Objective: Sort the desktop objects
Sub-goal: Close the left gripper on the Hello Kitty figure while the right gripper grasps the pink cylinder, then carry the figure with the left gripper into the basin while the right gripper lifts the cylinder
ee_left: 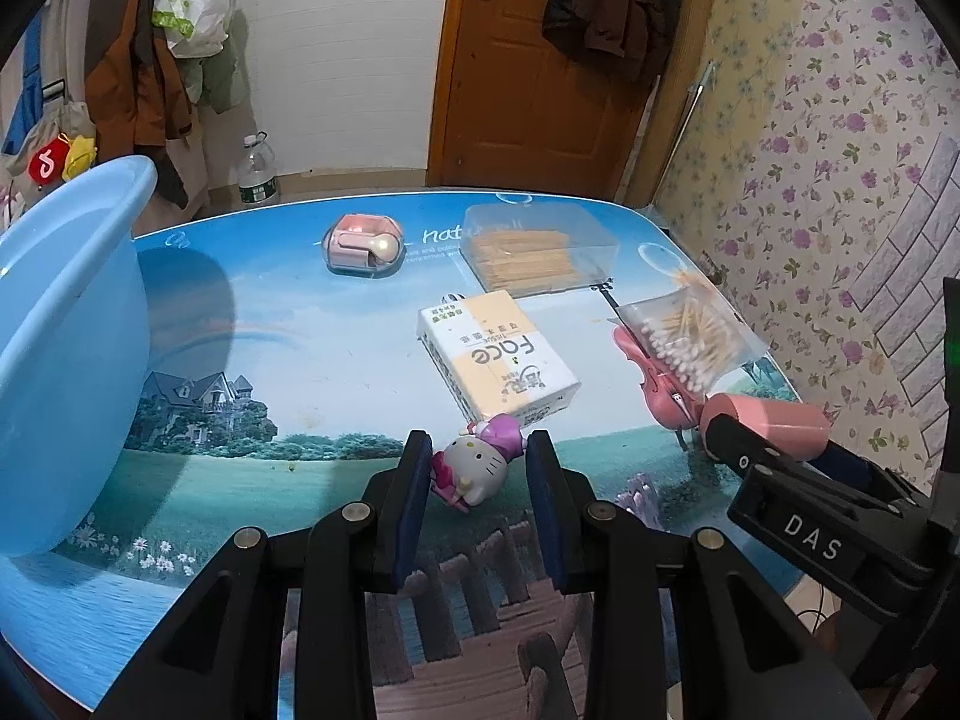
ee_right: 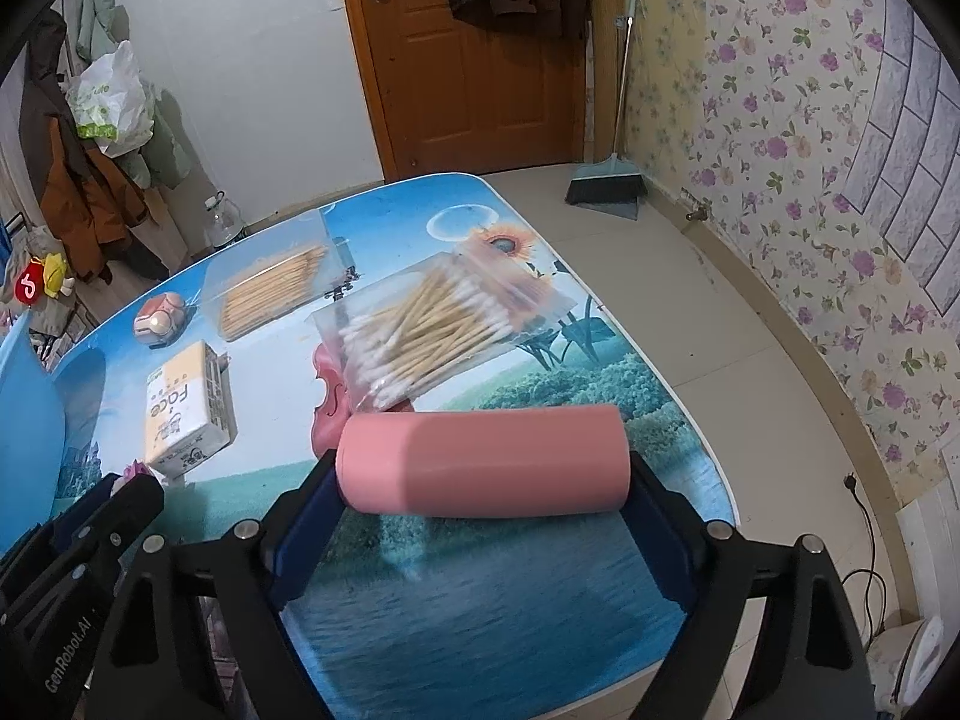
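Observation:
A Hello Kitty figure (ee_left: 474, 468) in a pink dress sits between the blue pads of my left gripper (ee_left: 480, 447), which is shut on it just above the table. A pink cylinder (ee_right: 480, 462) lies crosswise between the fingers of my right gripper (ee_right: 483, 468). Both pads touch its ends, so the gripper is shut on it near the table's right edge. The same pink cylinder (ee_left: 774, 420) shows at the right of the left wrist view. A tissue pack (ee_left: 498, 360) lies just beyond the figure.
A large blue basin (ee_left: 60, 330) stands at the table's left. A bag of cotton swabs (ee_right: 432, 330), a clear toothpick box (ee_left: 540, 252) and a pink case (ee_left: 360, 246) lie farther back on the picture-printed table (ee_left: 270, 360). A broom (ee_right: 606, 180) stands on the floor.

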The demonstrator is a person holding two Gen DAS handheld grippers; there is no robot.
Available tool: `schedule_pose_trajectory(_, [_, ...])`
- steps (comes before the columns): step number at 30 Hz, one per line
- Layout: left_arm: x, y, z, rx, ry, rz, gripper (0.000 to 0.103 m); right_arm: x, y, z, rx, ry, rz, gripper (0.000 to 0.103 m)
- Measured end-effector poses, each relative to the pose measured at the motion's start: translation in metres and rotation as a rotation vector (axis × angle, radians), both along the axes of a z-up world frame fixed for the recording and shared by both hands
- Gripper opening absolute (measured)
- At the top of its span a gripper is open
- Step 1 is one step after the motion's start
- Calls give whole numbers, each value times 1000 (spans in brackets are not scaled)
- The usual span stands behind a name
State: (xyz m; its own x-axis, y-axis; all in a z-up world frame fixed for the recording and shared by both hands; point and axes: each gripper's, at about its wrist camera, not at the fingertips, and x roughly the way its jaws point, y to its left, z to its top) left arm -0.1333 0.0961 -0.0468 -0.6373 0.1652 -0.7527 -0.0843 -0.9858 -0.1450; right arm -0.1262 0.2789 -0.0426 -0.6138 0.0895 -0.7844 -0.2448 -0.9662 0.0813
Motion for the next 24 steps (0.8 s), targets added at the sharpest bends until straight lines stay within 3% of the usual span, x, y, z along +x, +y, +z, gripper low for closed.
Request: schedule_pose_trajectory(24, [31,-29,48,32,101,28,30,35,-31,56,50,111,51,89])
